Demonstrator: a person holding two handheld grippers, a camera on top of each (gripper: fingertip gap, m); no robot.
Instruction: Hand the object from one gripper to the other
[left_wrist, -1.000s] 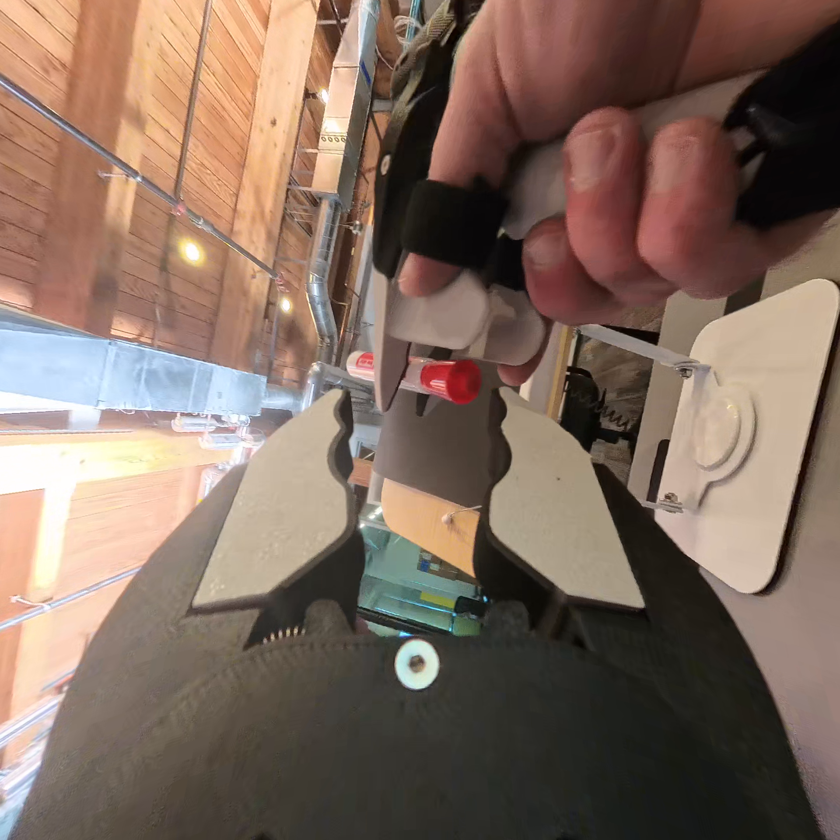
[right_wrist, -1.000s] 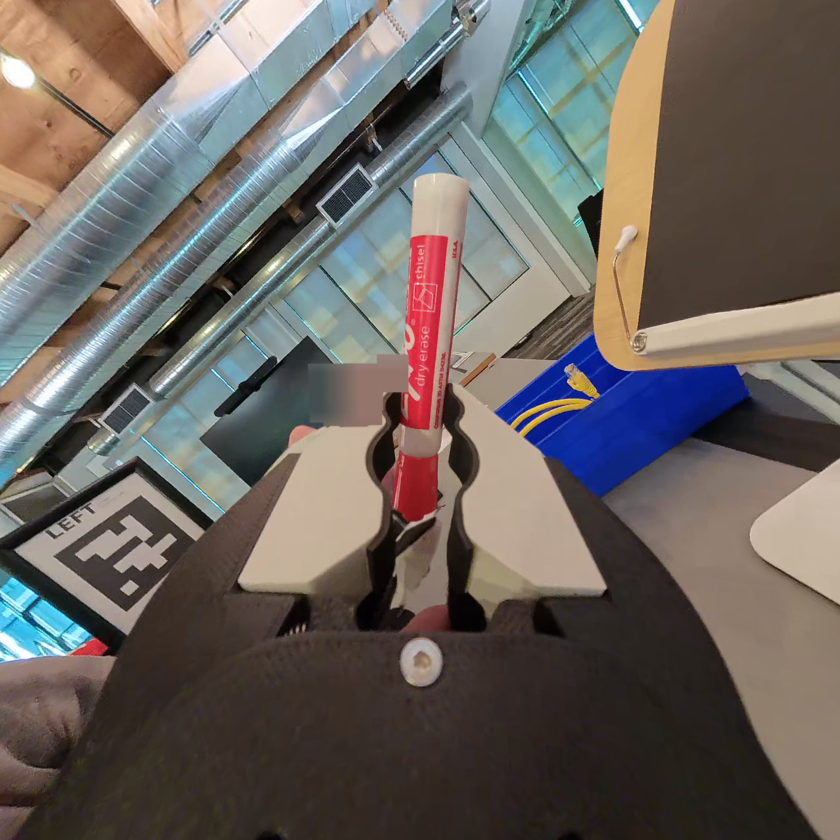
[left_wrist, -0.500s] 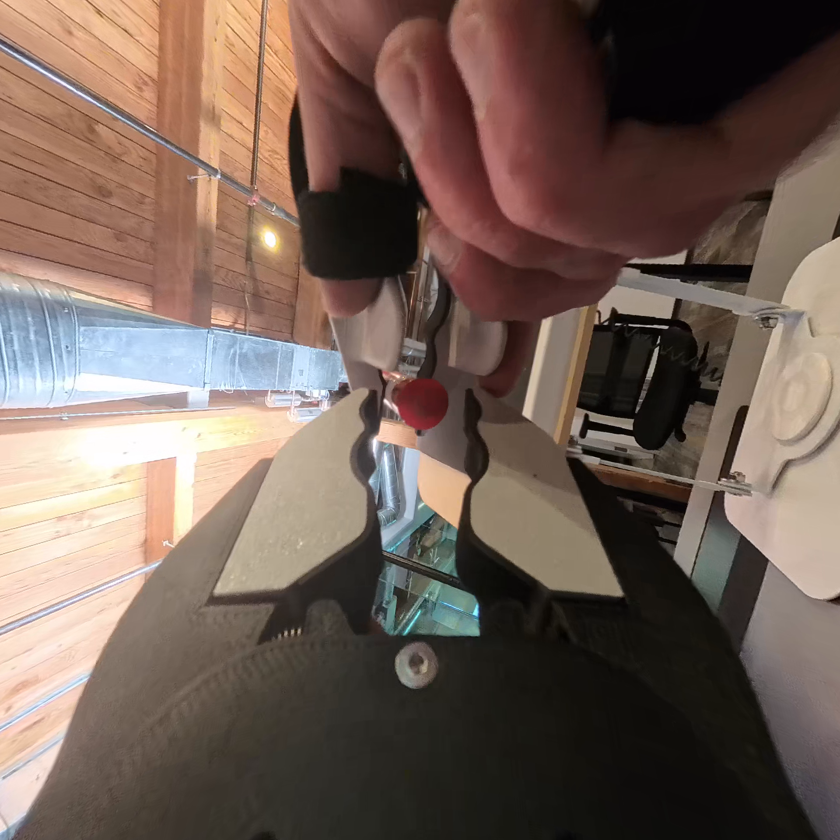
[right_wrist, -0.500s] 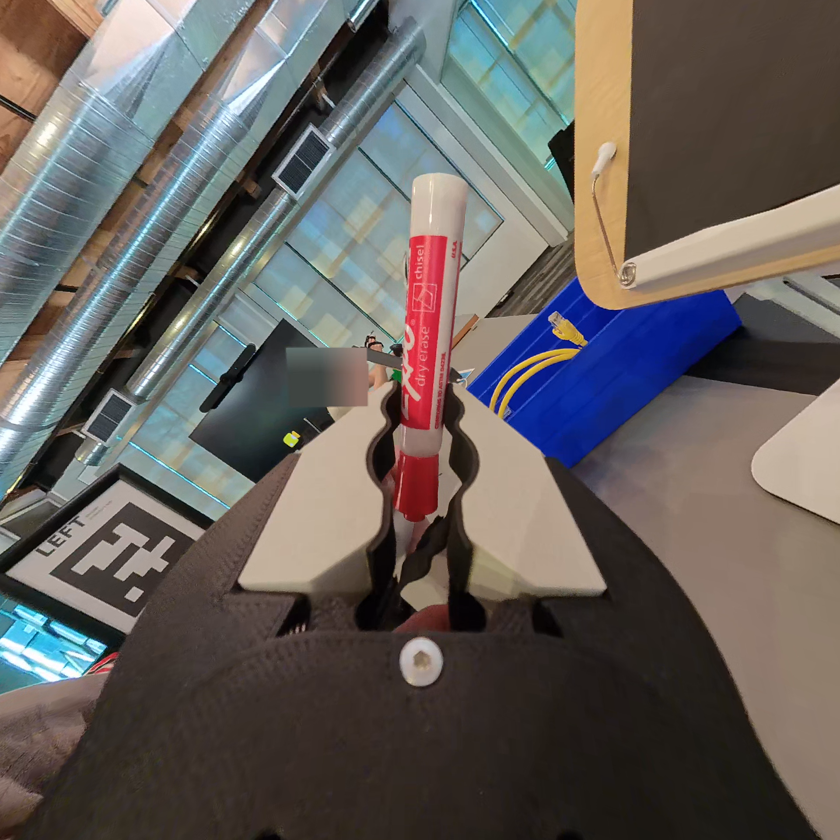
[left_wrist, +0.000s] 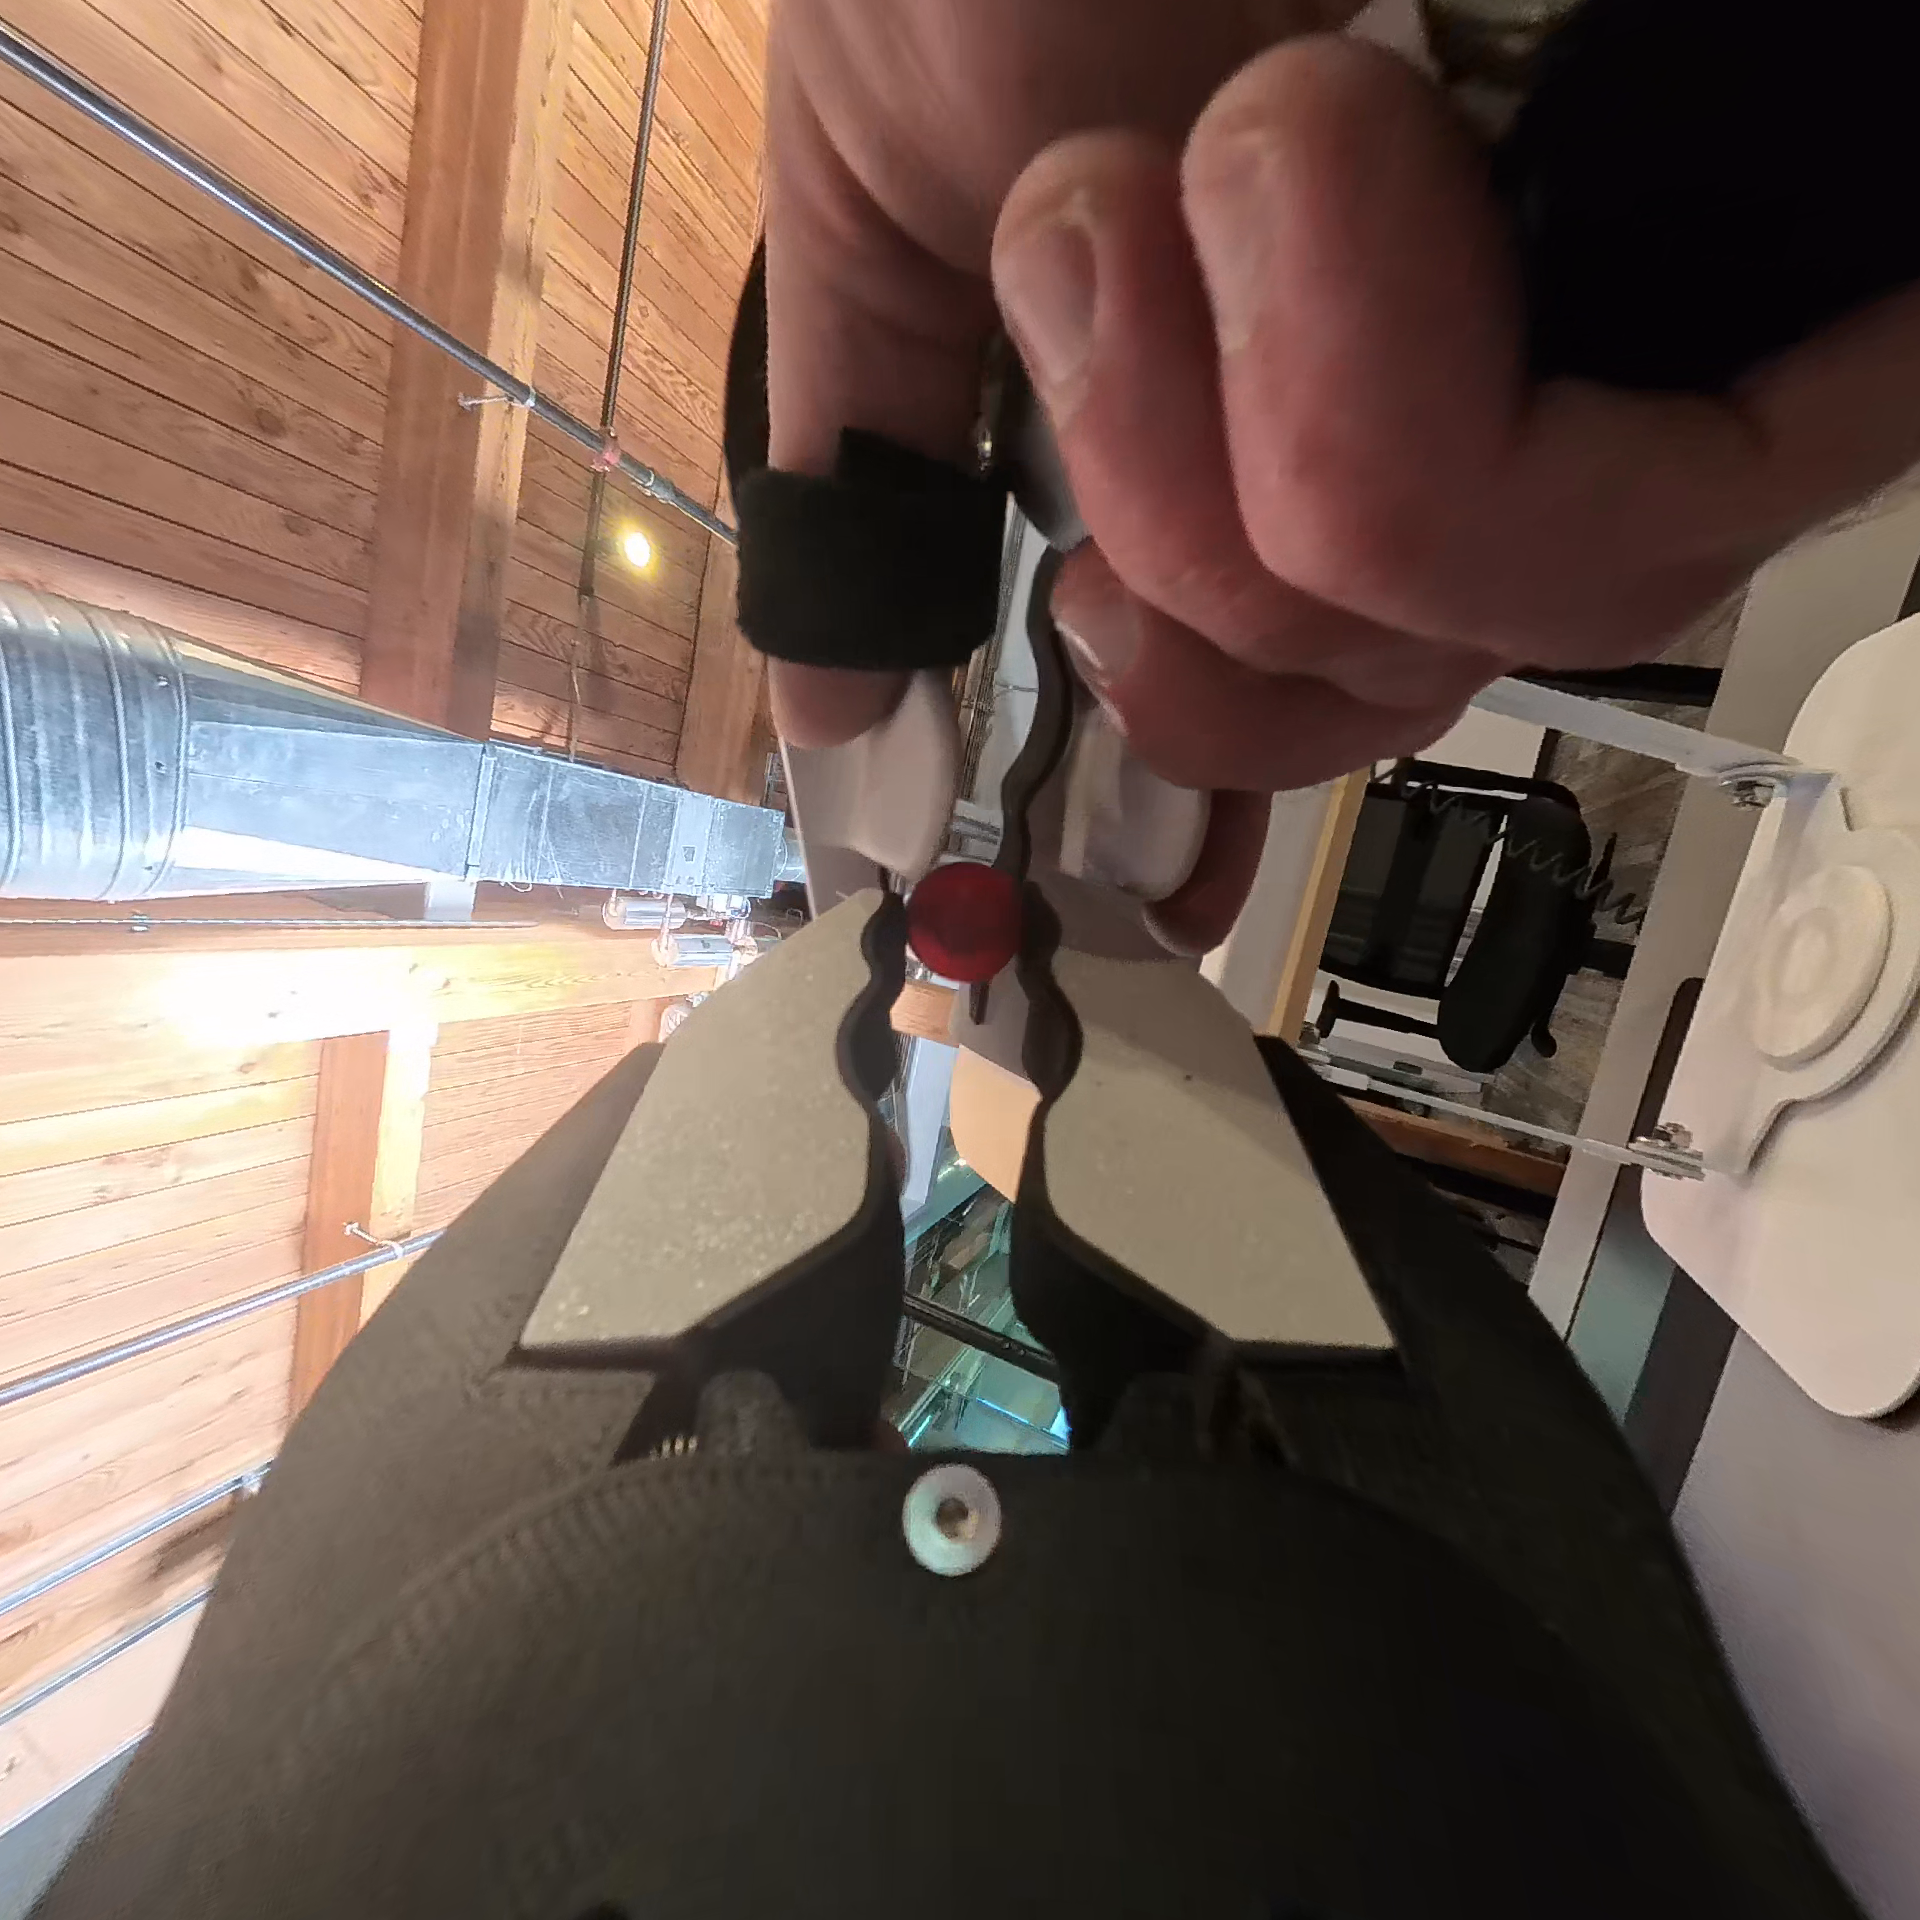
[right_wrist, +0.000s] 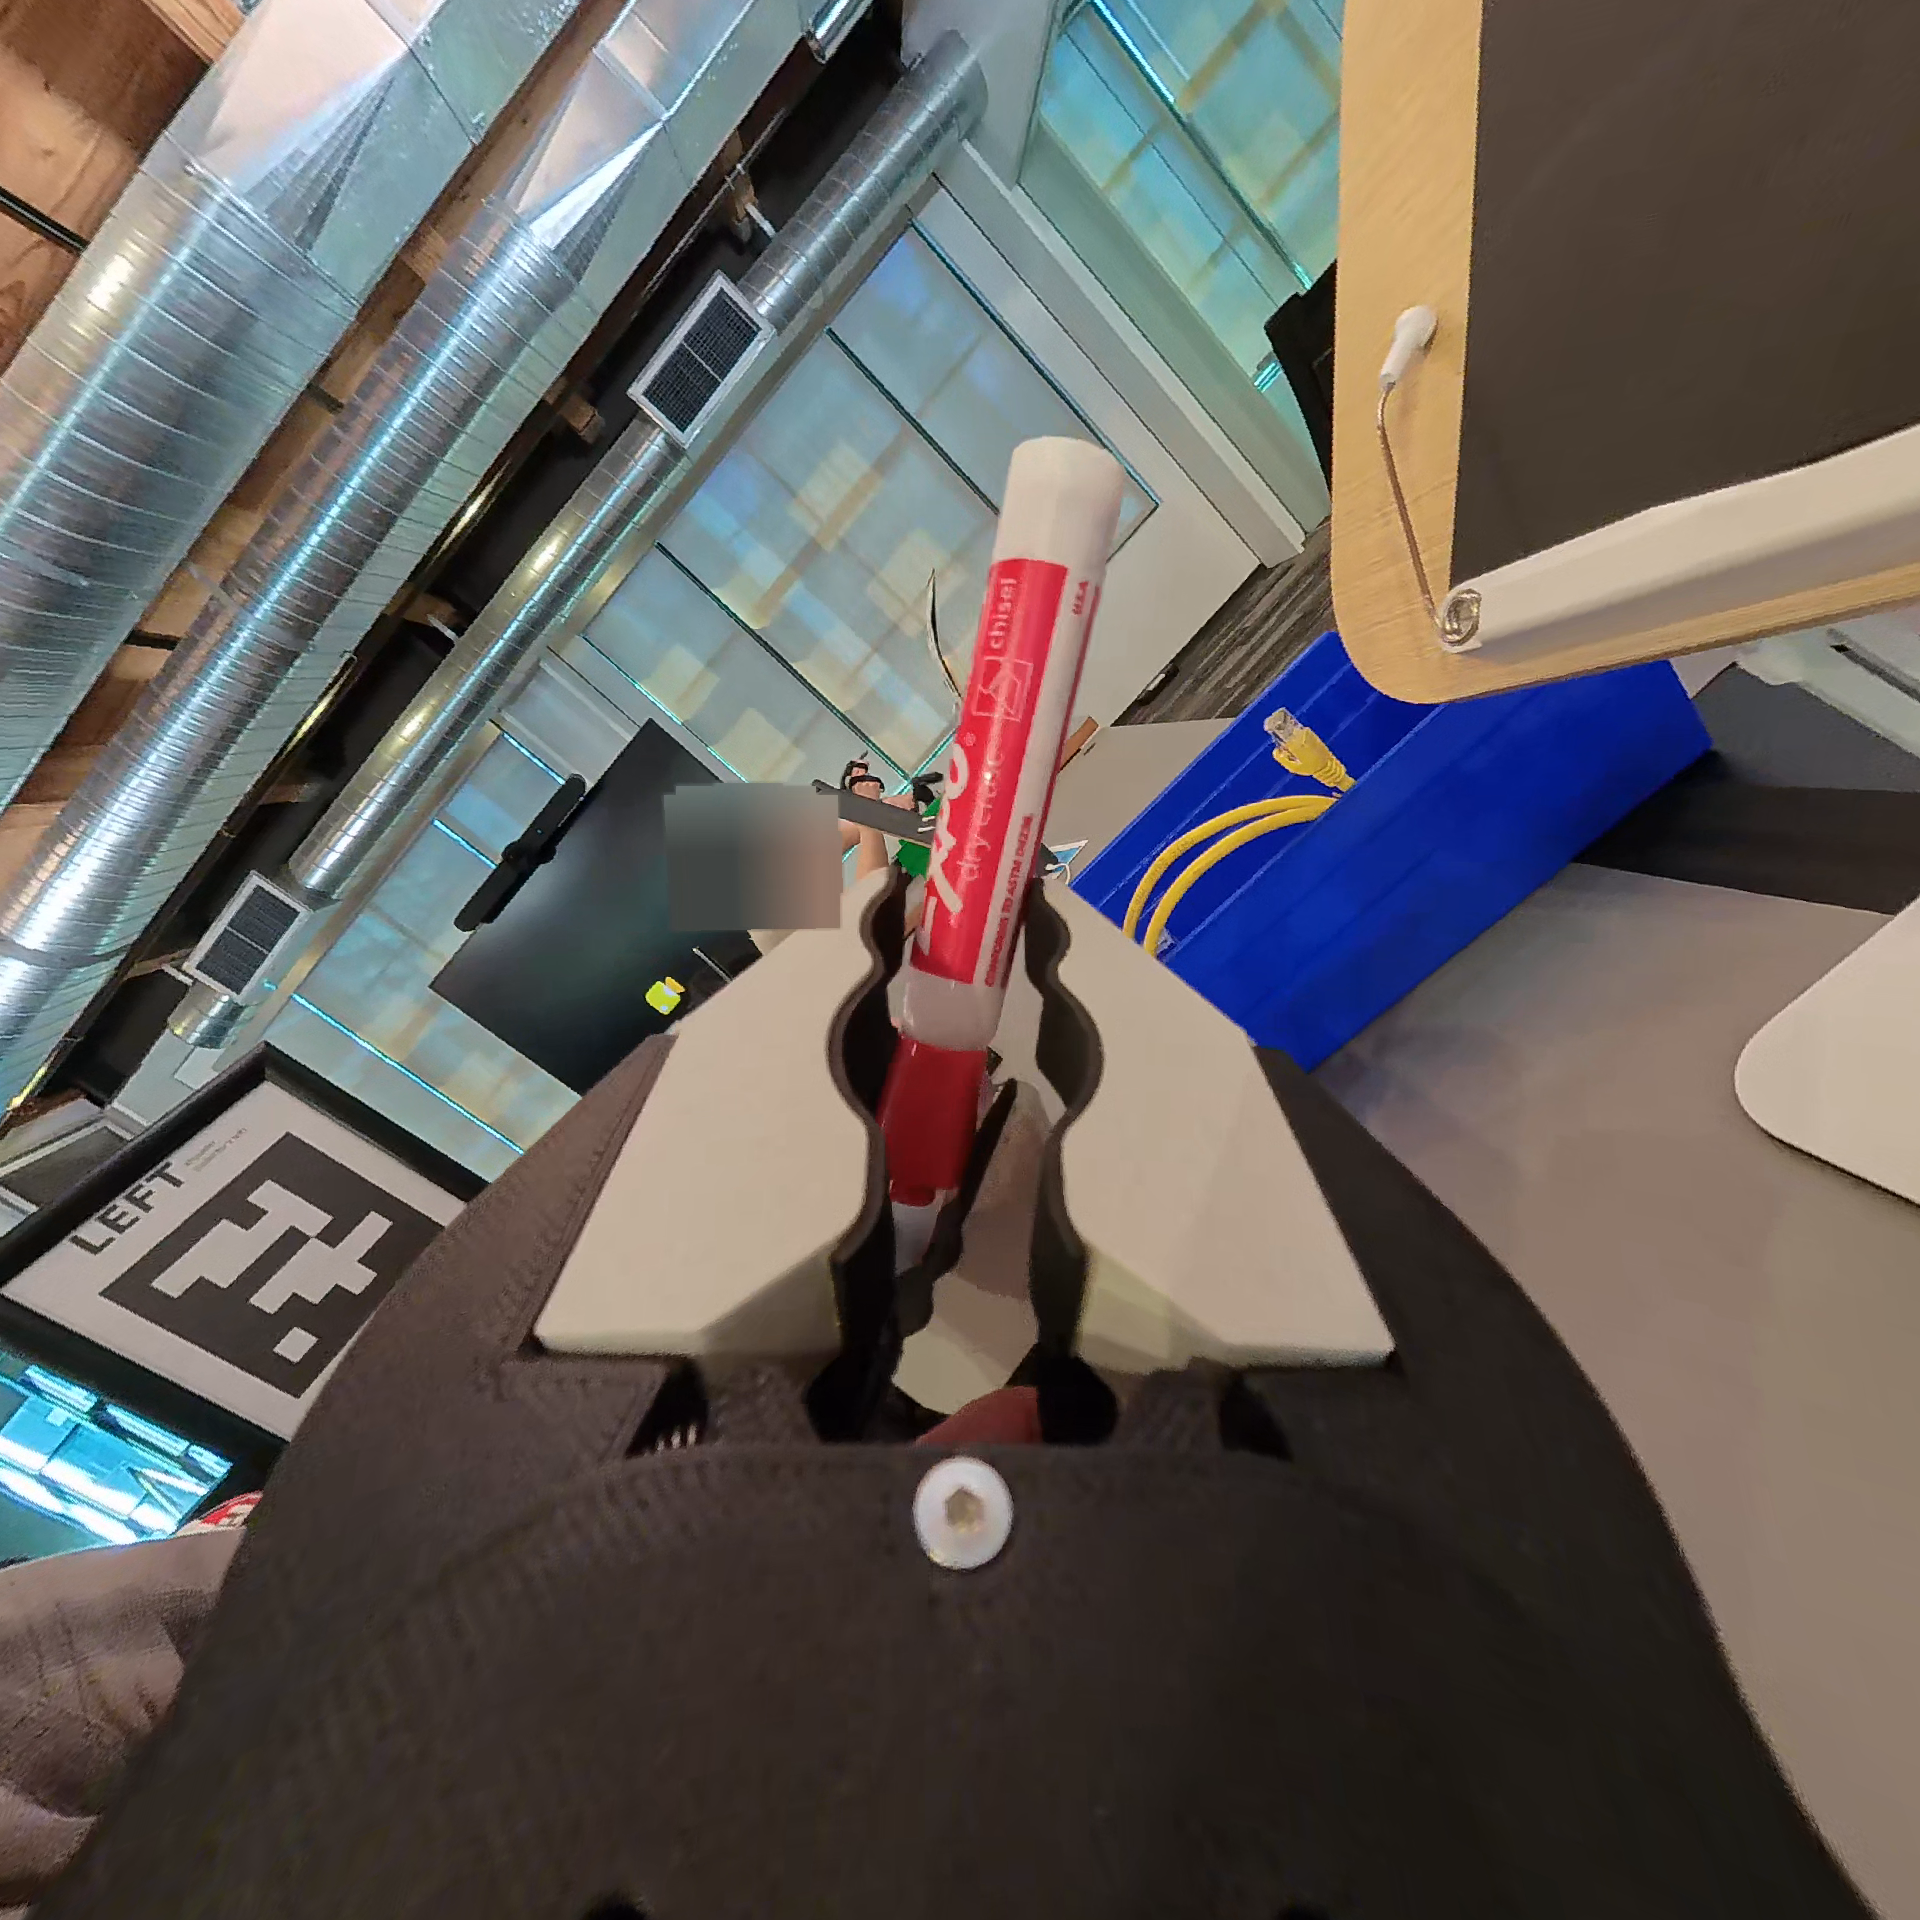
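The handover looks roughly midway; the right gripper (right_wrist: 961, 914) has its 2 fingers closed on the red-and-white marker (right_wrist: 1013, 769), which points up and away, red cap toward the palm; the left gripper (left_wrist: 951, 945) brackets that red cap (left_wrist: 964, 923) at its fingertips, but whether it actually pinches is unclear; judged remaining: a firm left grasp, then the right letting go. Beyond, on the grey table (right_wrist: 1558, 1195), the blue bin (right_wrist: 1455, 852) holds a coiled yellow cable (right_wrist: 1236, 831).
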